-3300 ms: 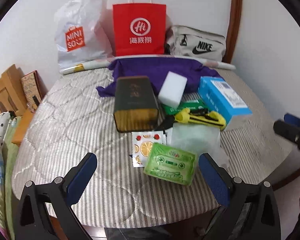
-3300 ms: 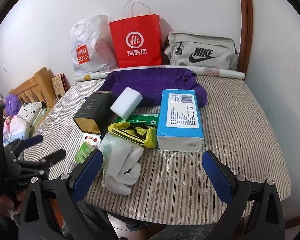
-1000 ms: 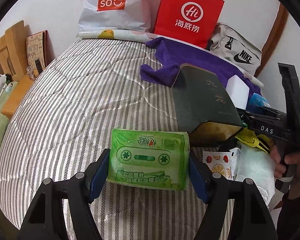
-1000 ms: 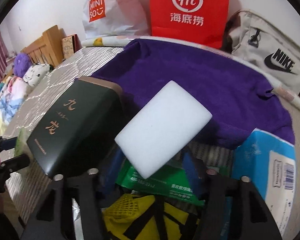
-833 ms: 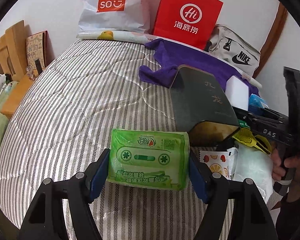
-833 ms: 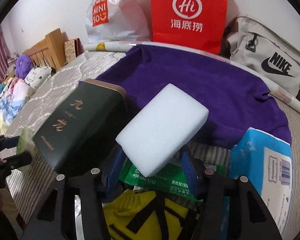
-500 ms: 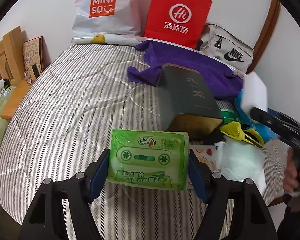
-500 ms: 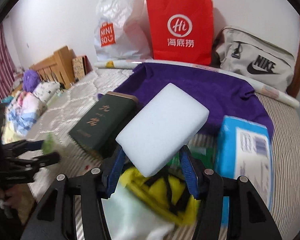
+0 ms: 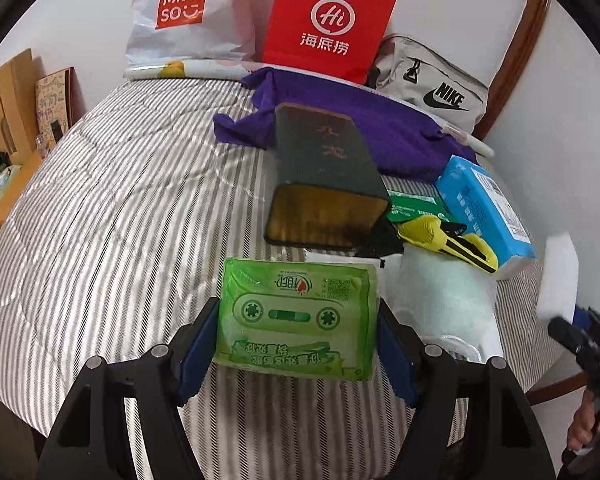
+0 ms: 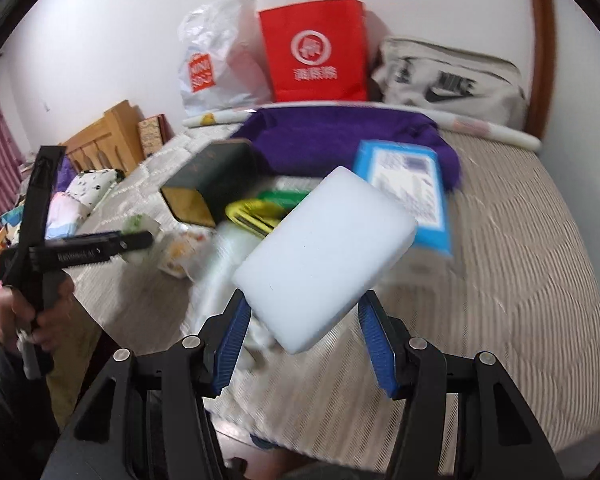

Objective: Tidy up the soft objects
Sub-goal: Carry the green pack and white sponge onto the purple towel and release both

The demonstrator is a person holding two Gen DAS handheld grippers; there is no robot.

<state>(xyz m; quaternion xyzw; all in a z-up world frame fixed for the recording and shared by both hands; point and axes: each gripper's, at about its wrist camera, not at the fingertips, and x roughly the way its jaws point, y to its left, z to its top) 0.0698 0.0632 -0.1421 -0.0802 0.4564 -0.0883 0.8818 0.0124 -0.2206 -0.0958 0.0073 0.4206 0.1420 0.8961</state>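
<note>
My left gripper is shut on a green tissue pack, held just above the striped bed cover. My right gripper is shut on a white foam sponge, lifted clear of the bed; the same sponge shows at the right edge of the left wrist view. Left on the cover are a purple cloth, a blue tissue box, a yellow-black glove, a white glove and a dark green tin.
A Miniso plastic bag, a red paper bag and a grey Nike bag stand along the wall behind. A wooden bedhead and bedding lie to the left. A green flat packet sits beside the tin.
The right gripper lifted the sponge off the tin and pulled it back and right, away from the pile. The left gripper drifted slightly with the green pack still held.
</note>
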